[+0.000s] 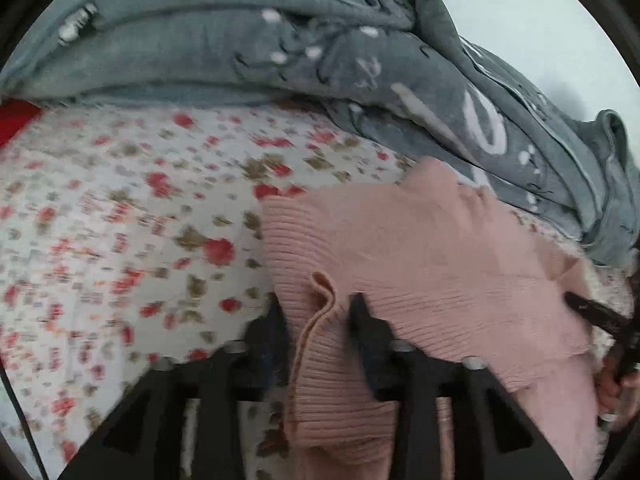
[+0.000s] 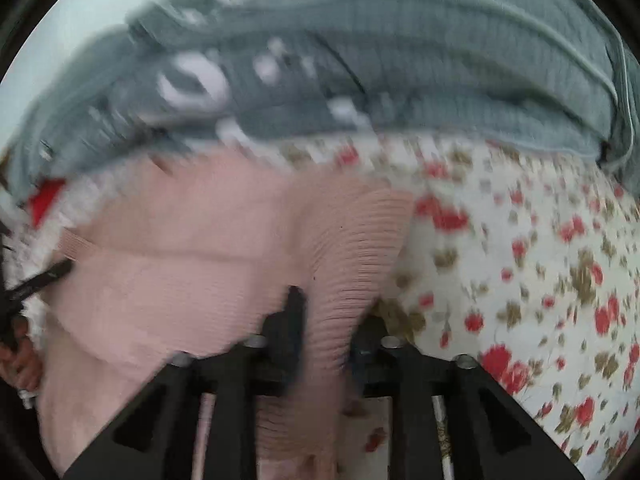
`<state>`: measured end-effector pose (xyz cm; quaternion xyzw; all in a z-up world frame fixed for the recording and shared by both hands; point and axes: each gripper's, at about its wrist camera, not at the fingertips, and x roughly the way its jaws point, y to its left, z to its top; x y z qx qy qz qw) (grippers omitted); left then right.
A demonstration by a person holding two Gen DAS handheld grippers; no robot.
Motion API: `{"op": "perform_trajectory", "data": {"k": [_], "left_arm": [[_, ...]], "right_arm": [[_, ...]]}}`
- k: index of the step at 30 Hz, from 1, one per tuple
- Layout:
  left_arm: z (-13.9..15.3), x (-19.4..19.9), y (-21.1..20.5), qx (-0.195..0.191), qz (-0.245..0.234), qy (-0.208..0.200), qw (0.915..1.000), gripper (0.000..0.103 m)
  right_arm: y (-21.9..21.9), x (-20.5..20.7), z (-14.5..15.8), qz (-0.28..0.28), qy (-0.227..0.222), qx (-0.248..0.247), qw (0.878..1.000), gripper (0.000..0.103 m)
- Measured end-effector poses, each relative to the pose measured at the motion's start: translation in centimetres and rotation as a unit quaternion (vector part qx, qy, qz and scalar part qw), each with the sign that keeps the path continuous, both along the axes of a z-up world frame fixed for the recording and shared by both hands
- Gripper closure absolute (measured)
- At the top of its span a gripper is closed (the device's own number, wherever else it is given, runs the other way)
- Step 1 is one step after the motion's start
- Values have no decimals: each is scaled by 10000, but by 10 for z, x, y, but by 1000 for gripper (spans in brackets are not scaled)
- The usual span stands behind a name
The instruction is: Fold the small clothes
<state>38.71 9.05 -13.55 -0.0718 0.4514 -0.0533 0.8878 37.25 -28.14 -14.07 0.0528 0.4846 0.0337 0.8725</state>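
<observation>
Your left tongs (image 1: 320, 312) are clamped on the ribbed hem of the pink knit top (image 1: 432, 248); your right tongs (image 2: 328, 312) pinch its ribbed edge too. The top hangs between both sets of tongs, over the floral sheet (image 1: 120, 216). A grey garment w/ white print (image 1: 248, 44) lies bunched along the sheet's far edge. Both views are blurred, esp. the right one.

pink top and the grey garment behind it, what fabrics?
Pink top: looks like soft rib knit, matte; fine parallel ribs show along its gripped edge. Grey garment: seemingly thicker textured knit or fleece, matte, with white print; blur leaves it open.
</observation>
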Motion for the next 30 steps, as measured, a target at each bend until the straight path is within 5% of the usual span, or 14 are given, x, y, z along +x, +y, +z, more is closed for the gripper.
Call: {"op": "perform_trajectory", "data": {"k": [1,6,10,18,24,30], "left_arm": [[7,-6,1,130,136,-73,9998,46],[35,-40,-4,284,76,-681,9972,35],[35,-64,-22,835,-68,-656,9943,33],[26,-140,-15,734,-201,-478,9959,33],[26,-203,-5,166,-144,-422,9989,33],[6,-257,-3,-274,-251,-26,9993,33]], "right_arm": [[1,-5,7,-63,-85,-183,9998,53],[7,-45,44,-103,-889,-519,9946,50],[36,-45,13,186,-83,-1536,9879,49],[21,-122,52,-316,-139,-933,9950,47],[25,-213,77,-393,-502,-786,9949,47],[35,-302,69,-152,-559,-310,9978,49]]}}
